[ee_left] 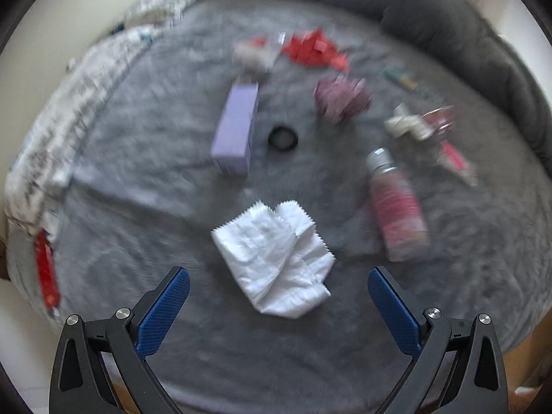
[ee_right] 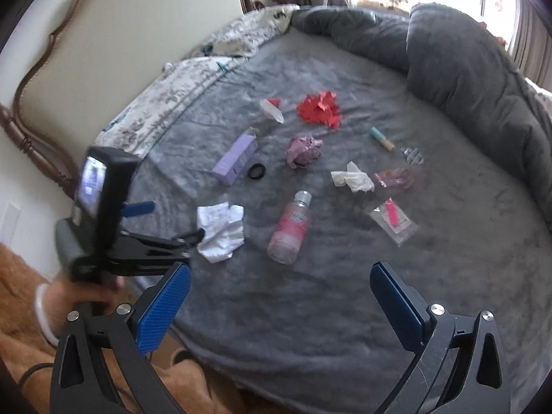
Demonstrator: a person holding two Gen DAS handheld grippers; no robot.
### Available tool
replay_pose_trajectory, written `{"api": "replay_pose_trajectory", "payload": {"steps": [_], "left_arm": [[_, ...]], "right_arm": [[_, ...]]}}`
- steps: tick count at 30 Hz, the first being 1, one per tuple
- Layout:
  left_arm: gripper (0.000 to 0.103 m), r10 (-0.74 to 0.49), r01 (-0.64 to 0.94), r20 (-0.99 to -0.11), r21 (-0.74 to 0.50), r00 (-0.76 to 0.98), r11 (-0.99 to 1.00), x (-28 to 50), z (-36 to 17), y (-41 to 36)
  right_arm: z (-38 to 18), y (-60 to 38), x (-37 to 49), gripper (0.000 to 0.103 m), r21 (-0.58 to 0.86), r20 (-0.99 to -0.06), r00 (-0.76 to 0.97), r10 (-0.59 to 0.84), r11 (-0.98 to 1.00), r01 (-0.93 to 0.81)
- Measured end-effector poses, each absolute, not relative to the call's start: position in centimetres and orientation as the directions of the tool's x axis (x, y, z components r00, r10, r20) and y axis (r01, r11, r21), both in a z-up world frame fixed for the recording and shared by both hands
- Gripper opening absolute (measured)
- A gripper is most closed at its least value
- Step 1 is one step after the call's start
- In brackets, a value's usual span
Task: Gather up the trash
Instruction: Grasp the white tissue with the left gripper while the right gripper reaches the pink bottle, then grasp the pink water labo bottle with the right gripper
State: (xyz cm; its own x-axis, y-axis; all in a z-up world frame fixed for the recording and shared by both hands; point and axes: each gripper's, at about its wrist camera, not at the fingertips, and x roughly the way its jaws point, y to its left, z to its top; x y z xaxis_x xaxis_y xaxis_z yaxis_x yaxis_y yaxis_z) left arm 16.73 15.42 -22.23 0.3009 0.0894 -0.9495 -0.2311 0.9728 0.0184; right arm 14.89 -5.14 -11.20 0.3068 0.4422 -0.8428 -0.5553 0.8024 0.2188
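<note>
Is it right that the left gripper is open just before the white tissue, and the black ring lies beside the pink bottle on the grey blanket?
Not quite. The black ring lies beside the purple box, not the pink bottle; the right wrist view shows this. The rest holds: the left gripper is open just before the white tissue on the grey blanket.

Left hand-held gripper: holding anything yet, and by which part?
Nothing held. The left hand-held gripper is open, jaws either side of the white tissue lying on the grey blanket. The right hand-held gripper is open too, empty.
</note>
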Motion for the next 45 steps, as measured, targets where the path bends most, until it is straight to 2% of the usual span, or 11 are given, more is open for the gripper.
{"api": "replay_pose_trajectory", "payload": {"steps": [7, 10, 16, 18, 20, 23, 25, 26, 29, 39, 45], "left_arm": [[0.103, 0.042, -0.348, -0.996, 0.011, 0.081, 0.937, 19.6, -31.5, 17.7], [0.103, 0.046, -0.375, -0.991, -0.003, 0.122, 0.927, 19.4, -31.7, 18.0], [0.102, 0.055, -0.373, -0.994, 0.016, 0.094, 0.928, 19.4, -32.0, 18.0], [0.093, 0.051, -0.352, -0.995, 0.017, 0.086, 0.936, 20.7, -31.9, 17.1], [0.075, 0.056, -0.301, -0.993, 0.023, 0.103, 0.953, 21.1, -31.3, 16.1], [0.033, 0.063, -0.235, -0.991, 0.033, 0.122, 0.971, 21.4, -30.6, 14.5], [0.015, 0.058, -0.25, -0.99, 0.025, 0.126, 0.968, 21.4, -30.4, 14.4], [0.011, 0.046, -0.273, -0.991, 0.009, 0.128, 0.962, 21.4, -30.3, 14.8], [0.008, 0.039, -0.302, -0.989, -0.006, 0.142, 0.953, 21.0, -28.9, 15.7], [0.008, 0.062, -0.338, -0.989, 0.014, 0.134, 0.941, 19.5, -26.2, 15.6], [0.008, 0.074, -0.411, -0.992, 0.027, 0.099, 0.911, 16.4, -25.1, 16.7]], "right_arm": [[-13.9, -4.9, 18.5, 0.103, 0.227, -0.887, 0.206, 0.413, 0.778, -0.586], [-14.7, -4.8, 20.0, 0.103, 0.233, -0.895, 0.182, 0.407, 0.775, -0.587], [-16.5, -3.3, 22.3, 0.103, 0.259, -0.903, 0.129, 0.409, 0.76, -0.596], [-16.6, -2.6, 22.5, 0.103, 0.264, -0.902, 0.119, 0.415, 0.748, -0.609], [-16.6, -1.9, 22.6, 0.103, 0.265, -0.899, 0.116, 0.421, 0.736, -0.623], [-16.7, -1.2, 22.7, 0.103, 0.266, -0.898, 0.111, 0.427, 0.724, -0.636], [-16.7, -1.0, 22.8, 0.103, 0.266, -0.899, 0.108, 0.425, 0.724, -0.637], [-16.6, -0.9, 22.8, 0.103, 0.264, -0.899, 0.11, 0.423, 0.726, -0.635], [-16.7, -0.8, 23.1, 0.103, 0.265, -0.9, 0.113, 0.42, 0.736, -0.623], [-20.6, 1.6, 25.6, 0.103, 0.26, -0.93, 0.076, 0.36, 0.788, -0.558], [-26.0, 5.4, 27.5, 0.101, 0.2, -0.971, -0.004, 0.237, 0.808, -0.554]]}}
